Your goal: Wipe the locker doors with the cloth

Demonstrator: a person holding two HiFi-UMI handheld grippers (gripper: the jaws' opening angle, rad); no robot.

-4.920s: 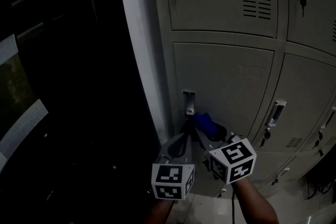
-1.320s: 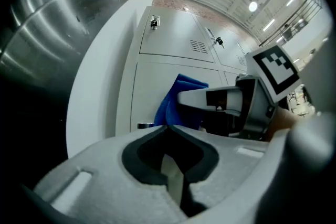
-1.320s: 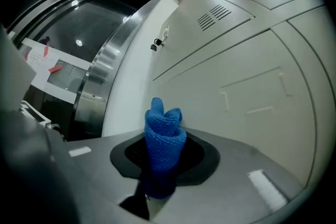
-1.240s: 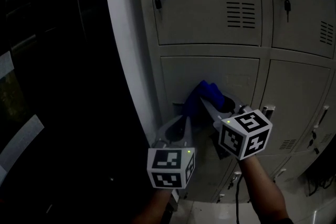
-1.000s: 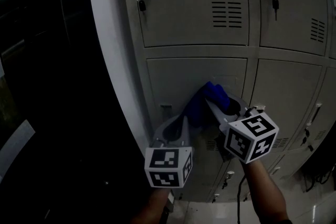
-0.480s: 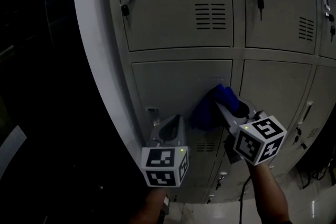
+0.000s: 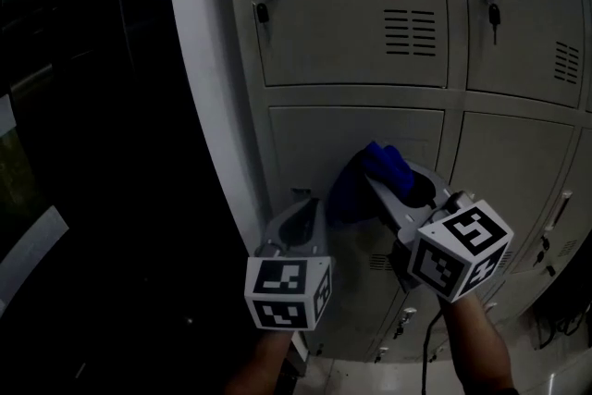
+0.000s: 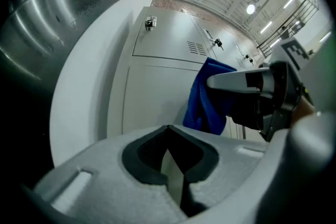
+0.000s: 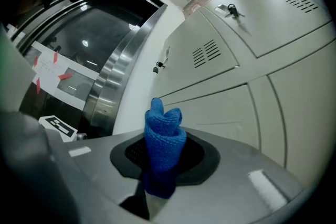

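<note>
— What sort of room is it?
— It is dim. A bank of grey locker doors [image 7: 351,14] has vents and keys in the locks. A white column [image 7: 208,106] edges it on the left, with dark panelling [image 7: 83,106] beyond.
— And the grippers?
— The right gripper [image 7: 381,171] reaches up toward a lower door, clamped on the blue cloth [image 7: 350,188], which hangs close against that door. The left gripper [image 7: 310,206] sits just beside it and lower, with its jaws together and nothing between them.

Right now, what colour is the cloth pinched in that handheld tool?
Bright blue. The cloth shows best in the right gripper view, against the grey locker doors.
</note>
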